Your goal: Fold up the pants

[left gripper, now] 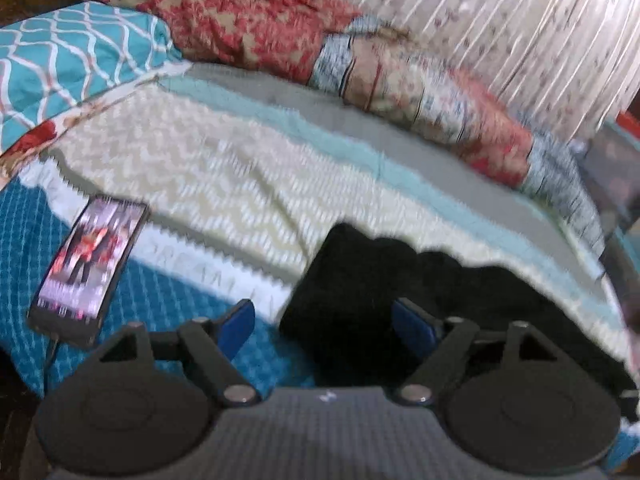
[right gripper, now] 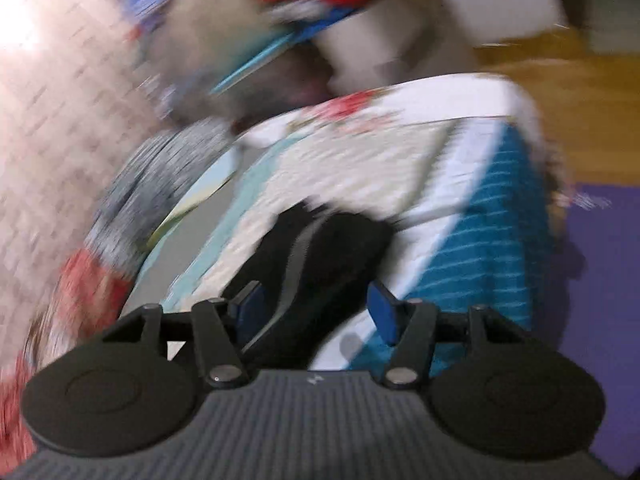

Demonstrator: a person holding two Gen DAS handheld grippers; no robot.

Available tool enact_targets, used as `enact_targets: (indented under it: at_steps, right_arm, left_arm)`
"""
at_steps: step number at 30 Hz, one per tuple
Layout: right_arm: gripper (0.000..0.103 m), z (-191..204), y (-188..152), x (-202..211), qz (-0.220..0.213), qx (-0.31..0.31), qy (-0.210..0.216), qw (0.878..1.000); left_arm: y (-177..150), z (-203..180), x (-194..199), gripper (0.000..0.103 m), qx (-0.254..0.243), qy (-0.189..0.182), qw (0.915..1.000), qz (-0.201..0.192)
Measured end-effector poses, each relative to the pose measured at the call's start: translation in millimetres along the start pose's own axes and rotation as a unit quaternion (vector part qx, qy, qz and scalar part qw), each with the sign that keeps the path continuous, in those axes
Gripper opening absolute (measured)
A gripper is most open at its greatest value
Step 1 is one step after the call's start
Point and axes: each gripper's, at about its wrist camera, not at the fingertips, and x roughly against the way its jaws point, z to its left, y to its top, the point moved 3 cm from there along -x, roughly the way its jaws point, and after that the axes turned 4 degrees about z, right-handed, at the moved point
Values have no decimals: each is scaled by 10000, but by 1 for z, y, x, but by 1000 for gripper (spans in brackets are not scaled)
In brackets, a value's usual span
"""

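The black pants [left gripper: 400, 292] lie bunched on the bed's patterned cover, in front of my left gripper [left gripper: 326, 328]. The left jaws stand wide open, blue pads apart, with the pants' left edge between and below them. In the right wrist view the pants [right gripper: 320, 264] show a grey side stripe and lie between the open jaws of my right gripper [right gripper: 316, 308]. Neither gripper holds cloth. Both views are blurred by motion.
A lit phone [left gripper: 88, 264] with a cable lies on the teal blanket [left gripper: 160, 312] at the left. A teal pillow [left gripper: 68, 64] and a red floral quilt [left gripper: 224, 20] sit at the back. The bed edge, wooden floor [right gripper: 580, 112] and a purple mat [right gripper: 608, 300] lie right.
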Motion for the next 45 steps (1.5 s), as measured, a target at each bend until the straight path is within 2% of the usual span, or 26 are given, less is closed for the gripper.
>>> enact_targets:
  at_steps: [2,5,8,11,12,13,14,15,16,17,20,21,22,24,25,26,27,28,29,30,32,35,40,43,44,45]
  right_arm:
    - [61,30,-14,-2,260,489,333,9979]
    - [61,88,-51,-11,802,1383,896,9831]
    - [61,147,-102,-22,1433,2178,1431,9547]
    - [61,196,-155,-32,2071,2625,1992,9212]
    - [61,216,-177,-34,2272,2836,2166,9061]
    - [61,232,-196,-34,2410,3027,2296,8931]
    - [61,246,-213,-34,2536,3210,2418,8799]
    - [61,262,-230,-35,2660,3396,2537,8658]
    - [61,276,-247,-35,2766,3582,2628,8522]
    - [60,288,-261,-37,2842,3759,2671,8406]
    - [60,316,-291,-37,2938,4128,2801,8154]
    - [60,324,-295,-40,2975,4151,2877,8102]
    - [60,329,-299,-41,3023,4141,2932,8069]
    - [60,334,-309,-45,3183,4136,2923,8014]
    - [60,338,-313,-49,3237,4163,2876,7995]
    - [60,340,-316,-48,3248,4201,2852,7979]
    - [60,342,-318,-48,3226,4244,2858,7963]
    - [60,346,-318,-46,3166,4289,2896,7949]
    - [60,350,-318,-45,3097,4329,2941,7939]
    - [60,353,-316,-41,2995,4392,2993,7924]
    - [61,356,-320,-33,2818,4564,3089,7854]
    - [62,374,-341,-26,2593,5031,3296,7557]
    - [67,393,-393,-18,2386,5783,3582,6931]
    - [66,401,-429,-30,2157,6386,3413,6551]
    - [57,401,-440,-37,2093,6633,3275,6395]
    - [32,402,-449,-52,1982,6882,2995,6304]
  left_arm:
    - [12,2,5,81,102,-129,9997,-179]
    - [31,1,-8,81,58,-25,9998,-200]
    - [48,-11,-41,83,-266,-72,9996,-15]
    - [54,-28,-89,90,-527,-282,9970,496]
    - [53,-33,-105,88,-647,-329,9950,687]
    - [50,-38,-122,81,-768,-261,9929,871]
    - [46,-42,-138,44,-925,-110,9900,1057]
    - [44,-46,-149,33,-1077,35,9871,1184]
    - [45,-49,-153,28,-1160,126,9862,1178]
    - [53,-51,-148,21,-1175,133,9885,947]
    - [89,-41,-107,17,-737,64,9968,-317]
    - [96,-37,-99,18,-597,9,9964,-599]
    - [99,-34,-102,21,-567,34,9965,-606]
    - [96,-30,-120,50,-726,371,9965,-197]
    - [90,-26,-126,52,-766,534,9956,0]
    - [86,-20,-128,54,-737,606,9954,74]
    - [82,-11,-122,60,-635,599,9962,63]
    - [79,1,-114,65,-430,552,9975,26]
    - [76,15,-104,75,-132,473,9988,-9]
    - [74,27,-96,80,180,392,9991,-46]
    - [64,51,-79,80,736,247,9970,-69]
    - [47,69,-61,80,1146,90,9934,-14]
    - [12,78,-39,80,1296,-33,9915,54]
    - [3,81,-37,80,1350,-82,9907,168]
    - [0,79,-39,80,1344,-152,9905,245]
    - [-3,77,-41,80,1338,-198,9903,310]
